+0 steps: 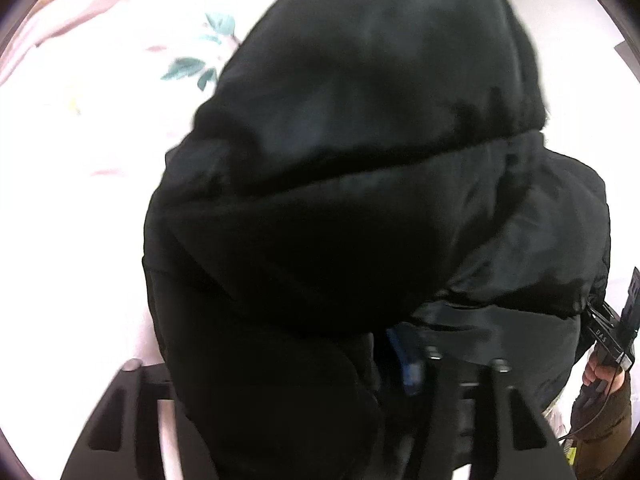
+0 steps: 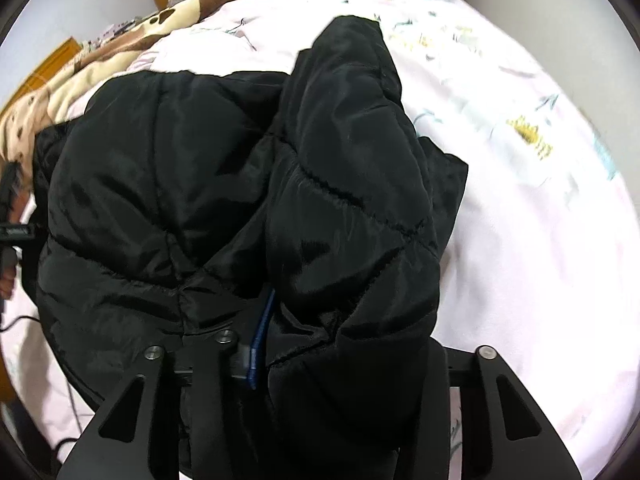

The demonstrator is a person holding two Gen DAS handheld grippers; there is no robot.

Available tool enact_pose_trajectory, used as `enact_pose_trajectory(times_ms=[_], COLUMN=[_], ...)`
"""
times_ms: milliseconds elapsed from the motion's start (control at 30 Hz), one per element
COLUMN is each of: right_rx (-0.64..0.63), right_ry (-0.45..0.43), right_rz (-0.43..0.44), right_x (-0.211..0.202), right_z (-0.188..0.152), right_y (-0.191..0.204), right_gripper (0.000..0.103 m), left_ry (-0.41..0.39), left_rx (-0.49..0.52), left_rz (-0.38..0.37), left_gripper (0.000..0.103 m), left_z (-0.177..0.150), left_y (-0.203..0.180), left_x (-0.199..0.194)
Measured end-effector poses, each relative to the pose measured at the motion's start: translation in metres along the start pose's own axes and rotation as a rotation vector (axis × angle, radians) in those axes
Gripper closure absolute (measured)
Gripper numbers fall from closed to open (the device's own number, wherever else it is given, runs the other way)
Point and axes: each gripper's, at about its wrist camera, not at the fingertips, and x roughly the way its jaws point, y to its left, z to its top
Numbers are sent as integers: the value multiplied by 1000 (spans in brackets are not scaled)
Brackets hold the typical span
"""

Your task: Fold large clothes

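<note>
Black puffer jacket (image 2: 224, 184) lies bunched on the pink floral bedsheet (image 2: 520, 240), long axis running away from both grippers; right gripper (image 2: 256, 344) and left gripper (image 1: 400, 364) each closed on its near edge, equally close.

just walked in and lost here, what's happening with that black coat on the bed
A person is folding a black puffer jacket on a bed with a pale floral cover, holding a gripper in each hand. The left gripper and the right gripper each seem clamped on a bunch of the jacket near its blue pad. The jacket is bunched, with one part draped over the rest.
</note>
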Motion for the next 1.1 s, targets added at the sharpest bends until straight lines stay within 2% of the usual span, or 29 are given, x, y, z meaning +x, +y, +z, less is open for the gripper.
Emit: enact_pose_trajectory(times_ms=[200,300,533,767,933,1067,1100], right_rx=[-40,-39,-35,-58,-82,-99,-102], right_ry=[-81,-126,-213,-281,-307,-308,-305], right_rz=[-107,-122,-91,-35,10,54,66], right_x=[-29,-45,-96,-138,-148,-141,-139], right_z=[-5,-7,-23,-31,-31,-26,-25], right_y=[20,30,34,55,87,117,125], right_gripper=[72,74,78,80,82,86,86], left_ry=[-65,-99,-149,-234,-271,-278,-276], left_rx=[29,-7,-9,-50,-66,-99,-110], left_rz=[33,1,-21,-23,13,52,58], left_gripper=[67,70,72,73,72,72,72], left_z=[-7,-14,-34,-51,-67,-79,-64], left_y=[-11,-3,-1,24,52,89,90], left_x=[-29,-49,-92,-158,-196,-208,-212])
